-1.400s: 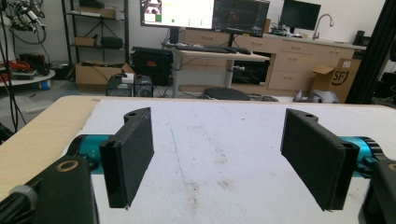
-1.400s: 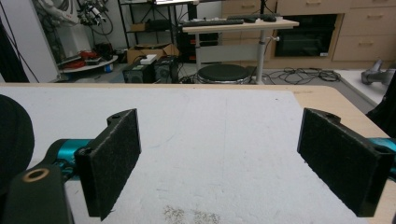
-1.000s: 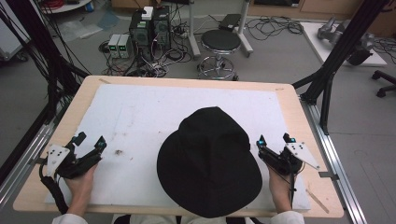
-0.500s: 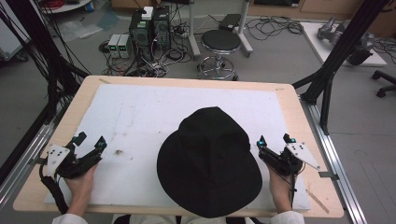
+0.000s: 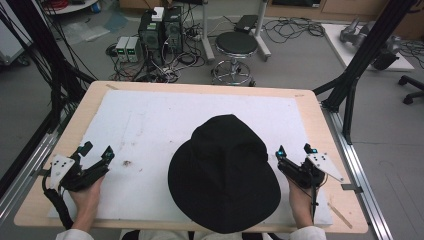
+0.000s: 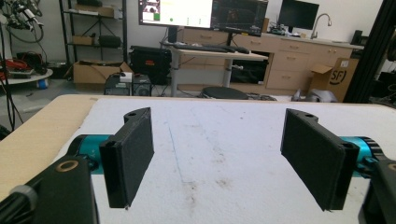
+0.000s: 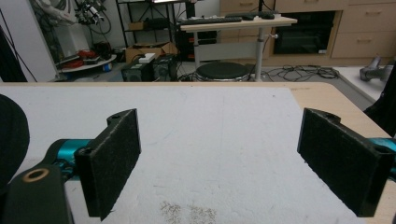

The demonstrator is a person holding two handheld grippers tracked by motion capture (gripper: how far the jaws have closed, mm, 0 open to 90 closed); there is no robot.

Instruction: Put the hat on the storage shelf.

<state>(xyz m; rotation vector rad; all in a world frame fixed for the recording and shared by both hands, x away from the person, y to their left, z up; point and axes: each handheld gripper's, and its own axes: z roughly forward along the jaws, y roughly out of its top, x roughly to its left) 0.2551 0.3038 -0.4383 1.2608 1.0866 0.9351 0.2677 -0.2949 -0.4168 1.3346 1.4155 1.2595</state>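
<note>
My left gripper [image 5: 96,150] rests near the table's front left, held in a hand, its jaws wide apart with nothing between them. In the left gripper view the left gripper [image 6: 224,158] frames bare white mat [image 6: 215,135]. My right gripper [image 5: 295,149] sits at the front right, also open and empty. In the right gripper view the right gripper [image 7: 229,163] has white mat [image 7: 210,135] between its jaws. The person's black hat [image 5: 224,172] hides the middle of the front edge.
A white mat [image 5: 200,120] with faint smudges covers the wooden table [image 5: 200,87]. A small dark spot [image 5: 126,163] lies near the left gripper. Beyond the far edge stand a stool [image 5: 236,47], computer boxes [image 5: 160,27] and cables. Black frame posts [image 5: 360,60] flank the table.
</note>
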